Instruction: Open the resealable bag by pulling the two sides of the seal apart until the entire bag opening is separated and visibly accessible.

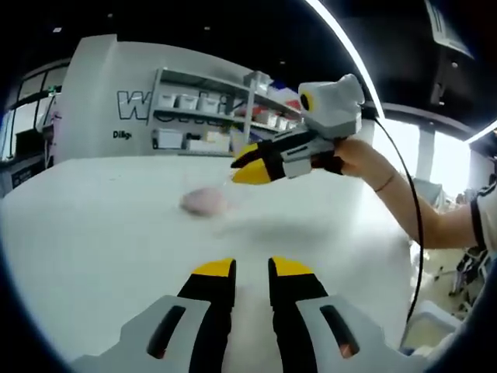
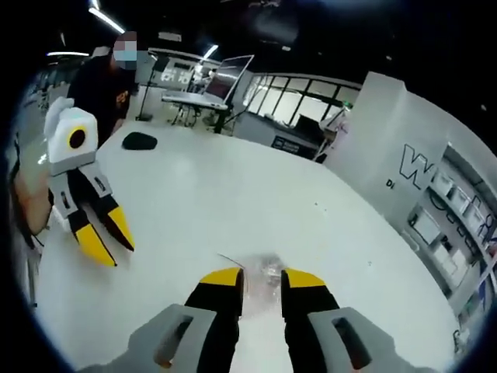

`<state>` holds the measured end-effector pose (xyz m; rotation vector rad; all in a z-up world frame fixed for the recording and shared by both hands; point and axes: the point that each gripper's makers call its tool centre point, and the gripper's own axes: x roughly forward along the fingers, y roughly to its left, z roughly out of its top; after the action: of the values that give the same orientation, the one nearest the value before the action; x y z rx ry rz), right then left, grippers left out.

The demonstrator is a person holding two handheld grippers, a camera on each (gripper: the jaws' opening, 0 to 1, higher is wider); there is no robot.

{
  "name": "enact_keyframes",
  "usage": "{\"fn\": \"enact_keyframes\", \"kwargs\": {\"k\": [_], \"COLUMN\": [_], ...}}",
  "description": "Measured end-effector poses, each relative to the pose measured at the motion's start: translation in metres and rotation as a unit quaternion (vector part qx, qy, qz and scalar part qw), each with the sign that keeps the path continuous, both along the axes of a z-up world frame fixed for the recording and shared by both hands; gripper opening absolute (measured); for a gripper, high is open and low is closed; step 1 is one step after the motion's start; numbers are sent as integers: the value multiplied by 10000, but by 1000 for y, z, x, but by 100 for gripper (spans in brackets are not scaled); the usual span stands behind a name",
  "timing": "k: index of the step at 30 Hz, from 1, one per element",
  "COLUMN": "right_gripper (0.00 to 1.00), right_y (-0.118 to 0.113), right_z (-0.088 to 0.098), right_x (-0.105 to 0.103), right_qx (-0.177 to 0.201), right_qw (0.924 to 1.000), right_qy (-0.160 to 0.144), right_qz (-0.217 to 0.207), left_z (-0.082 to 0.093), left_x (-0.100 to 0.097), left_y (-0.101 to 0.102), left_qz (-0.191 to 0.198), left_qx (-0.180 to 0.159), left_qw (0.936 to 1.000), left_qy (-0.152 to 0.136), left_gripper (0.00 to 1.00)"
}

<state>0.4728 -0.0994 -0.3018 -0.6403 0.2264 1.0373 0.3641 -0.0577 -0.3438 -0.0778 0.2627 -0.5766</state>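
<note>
A small clear resealable bag (image 2: 264,272) lies on the white table (image 2: 233,194), just ahead of my right gripper (image 2: 262,277) and between its yellow tips. Its jaws stand a little apart, and I cannot see them pinching the plastic. In the left gripper view the bag (image 1: 206,200) is a blurred pinkish patch on the table (image 1: 101,233), with my right gripper (image 1: 239,169) hovering just above and right of it, held by a hand. My left gripper (image 1: 252,268) is narrowly open and holds nothing, well short of the bag. It also appears at the left of the right gripper view (image 2: 109,245).
A dark flat object (image 2: 140,141) lies far back on the table, near a person standing there. A white wall with shelves of boxes (image 1: 202,116) rises behind the table. The table's edge (image 1: 408,256) runs close on the right, with a cable hanging there.
</note>
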Motion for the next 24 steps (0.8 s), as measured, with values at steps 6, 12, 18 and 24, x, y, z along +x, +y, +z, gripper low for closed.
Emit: {"fn": "enact_keyframes", "kwargs": {"k": [6,12,18,24], "right_gripper": [17,20,23,23], "right_y": [-3,-8,-11,-15], "right_z": [-2,-4,-2,-4], "right_x": [-5,-11,-19,-30], "right_qx": [15,93,185,306], "right_qw": [10000,9999,9998,9994], "right_qy": [30,31,14,84], "right_qz": [-22,-59,-107,-125], "left_z": [3,4,4,3], "left_x": [-1,-1,-3,-4], "left_y": [0,1,0,2], "left_qz": [-8,-6,-4,46], "left_qx": [-29,-53,-34,16], "left_qw": [10000,10000,10000,9999], "left_qy": [-18,-37,-70,-126], "left_gripper": [18,18,20,24]}}
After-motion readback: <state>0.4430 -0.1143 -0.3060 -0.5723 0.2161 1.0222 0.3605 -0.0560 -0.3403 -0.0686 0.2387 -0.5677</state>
